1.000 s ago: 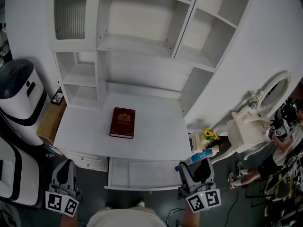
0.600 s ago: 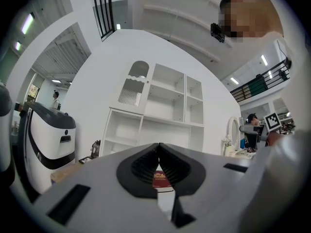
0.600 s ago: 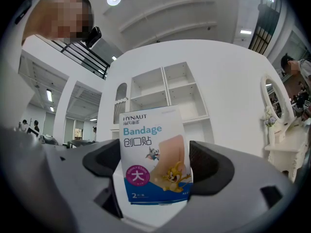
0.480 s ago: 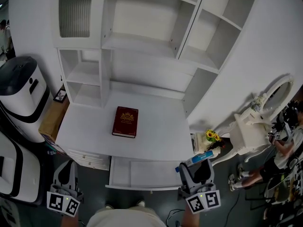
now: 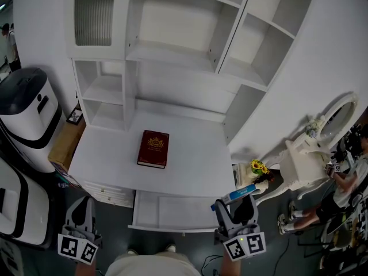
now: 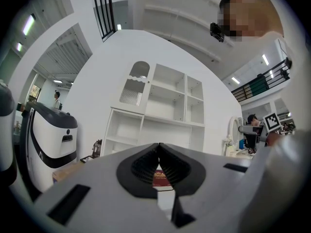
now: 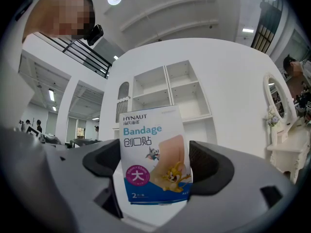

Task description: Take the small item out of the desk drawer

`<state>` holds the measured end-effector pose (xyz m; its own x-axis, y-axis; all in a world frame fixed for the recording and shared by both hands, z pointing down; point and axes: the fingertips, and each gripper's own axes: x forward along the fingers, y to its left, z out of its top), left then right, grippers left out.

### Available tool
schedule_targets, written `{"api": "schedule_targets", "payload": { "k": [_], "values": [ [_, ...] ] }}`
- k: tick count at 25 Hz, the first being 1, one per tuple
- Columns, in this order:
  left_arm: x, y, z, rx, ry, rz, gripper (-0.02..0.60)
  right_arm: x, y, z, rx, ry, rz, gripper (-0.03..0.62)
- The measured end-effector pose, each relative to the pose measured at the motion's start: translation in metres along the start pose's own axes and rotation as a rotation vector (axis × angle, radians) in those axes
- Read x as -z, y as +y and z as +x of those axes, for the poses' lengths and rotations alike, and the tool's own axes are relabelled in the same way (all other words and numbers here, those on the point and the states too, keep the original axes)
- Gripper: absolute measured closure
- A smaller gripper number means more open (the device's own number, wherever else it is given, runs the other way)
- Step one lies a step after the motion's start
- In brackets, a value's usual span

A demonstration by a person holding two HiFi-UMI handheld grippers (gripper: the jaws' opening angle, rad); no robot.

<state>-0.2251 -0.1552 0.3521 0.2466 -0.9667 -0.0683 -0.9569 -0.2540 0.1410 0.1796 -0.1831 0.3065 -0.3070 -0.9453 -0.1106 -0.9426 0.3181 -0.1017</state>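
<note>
**Bandage packet held off the open drawer's corner**

The right tool (image 5: pixel 234 204) was clenched on a small white-and-blue bandage packet (image 7: pixel 151 155). The packet stood upright between its jaws, just off the right front corner of the white desk drawer (image 5: pixel 172 211). That drawer stood pulled out beneath the front edge of the white tabletop (image 5: pixel 198 163), its pale floor showing. The left tool (image 6: pixel 158 152), jaws pressed together on nothing, hung well left of the drawer. A dark red hardback book (image 5: pixel 153 149) lay mid-tabletop, apart from every edge.
</note>
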Motion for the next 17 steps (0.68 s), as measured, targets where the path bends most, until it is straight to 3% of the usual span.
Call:
{"api": "schedule_targets", "payload": {
  "k": [17],
  "values": [
    [0.001,0.0,-0.015,-0.017,-0.003,-0.007,0.566,0.001,0.011,-0.004,-0.026,0.006,-0.006,0.143]
  ]
}}
